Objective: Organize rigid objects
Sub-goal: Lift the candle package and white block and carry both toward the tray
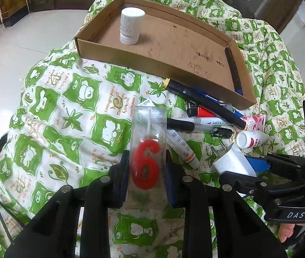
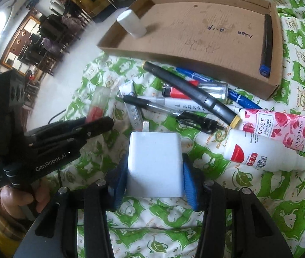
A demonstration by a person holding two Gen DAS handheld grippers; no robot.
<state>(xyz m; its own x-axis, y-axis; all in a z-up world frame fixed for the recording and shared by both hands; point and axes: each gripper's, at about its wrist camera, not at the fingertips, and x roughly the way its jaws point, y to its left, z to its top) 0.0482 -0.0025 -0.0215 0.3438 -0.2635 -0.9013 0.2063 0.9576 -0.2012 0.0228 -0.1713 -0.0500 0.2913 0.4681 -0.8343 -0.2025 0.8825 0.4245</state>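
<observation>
My left gripper (image 1: 147, 167) is shut on a clear plastic case holding a red "6" candle (image 1: 146, 165), held above the green patterned cloth. My right gripper (image 2: 152, 178) is shut on a white plug charger (image 2: 155, 163), also seen in the left wrist view (image 1: 232, 161). A shallow cardboard tray (image 1: 131, 53) lies beyond, holding an upright white pill bottle (image 1: 129, 25) and a dark marker (image 1: 234, 68) along its right wall. The candle case also shows in the right wrist view (image 2: 97, 107).
Between the grippers and the tray lies a pile: black pens (image 2: 186, 92), a blue pen (image 2: 197, 76), a red lighter (image 2: 173, 92), a white marker (image 2: 186, 106), a rose hand-cream tube (image 2: 277, 124), a small white bottle (image 2: 264, 154). White floor lies left of the cloth.
</observation>
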